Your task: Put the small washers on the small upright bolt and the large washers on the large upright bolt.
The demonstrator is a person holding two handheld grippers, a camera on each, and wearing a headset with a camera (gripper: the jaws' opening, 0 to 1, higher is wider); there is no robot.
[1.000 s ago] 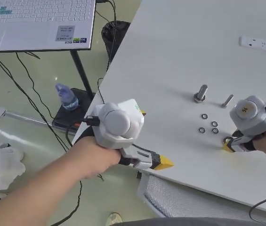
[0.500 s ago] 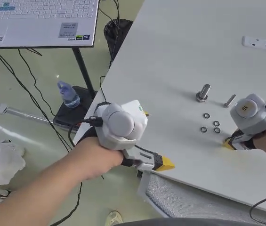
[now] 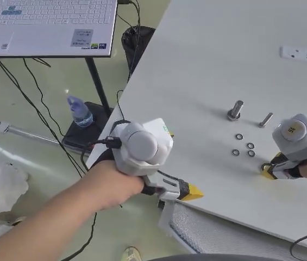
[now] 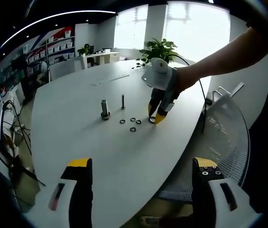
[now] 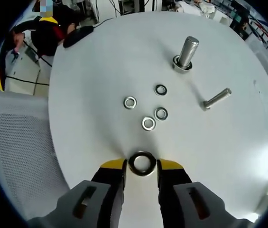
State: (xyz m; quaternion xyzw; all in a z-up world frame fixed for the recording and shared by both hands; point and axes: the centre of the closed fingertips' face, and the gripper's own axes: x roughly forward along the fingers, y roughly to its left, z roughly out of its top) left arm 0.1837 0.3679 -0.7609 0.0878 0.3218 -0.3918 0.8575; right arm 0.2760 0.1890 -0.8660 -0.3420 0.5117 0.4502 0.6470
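- Head view, far left: an open laptop (image 3: 44,27) sits on a stand, and a water bottle (image 3: 79,111) stands on the floor below it. Both are off the white surface (image 3: 196,65).
- At the near left edge of the surface, a hand holds the left tool (image 3: 188,191). Its yellow tips point right, just above a mesh chair (image 3: 207,234).
- Left gripper view: the left tool (image 4: 141,190) is released, with its jaws spread wide and gripping nothing. It looks across the surface (image 4: 77,142) at the bolts.
- Right of centre in the head view, the large bolt (image 3: 235,110) stands upright on its head. The small bolt (image 3: 265,119) is just to its right, and the left gripper view shows it upright too (image 4: 123,101).
- Four small washers (image 3: 239,137) lie flat in a loose cluster just on the near side of the bolts. They are apart from one another and touch neither bolt.
- Far right, a hand holds the right tool (image 3: 270,171) with its yellow tips down at the surface, close beside the cluster.
- Right gripper view: the right tool (image 5: 142,173) has its jaws narrowed to the width of the large washer (image 5: 142,162), one yellow tip against each side, so it is clenched on it.
- That washer lies flat on the surface (image 5: 86,71), near the small washers (image 5: 148,124). It is well apart from the large bolt (image 5: 186,52) and the small bolt (image 5: 216,99).
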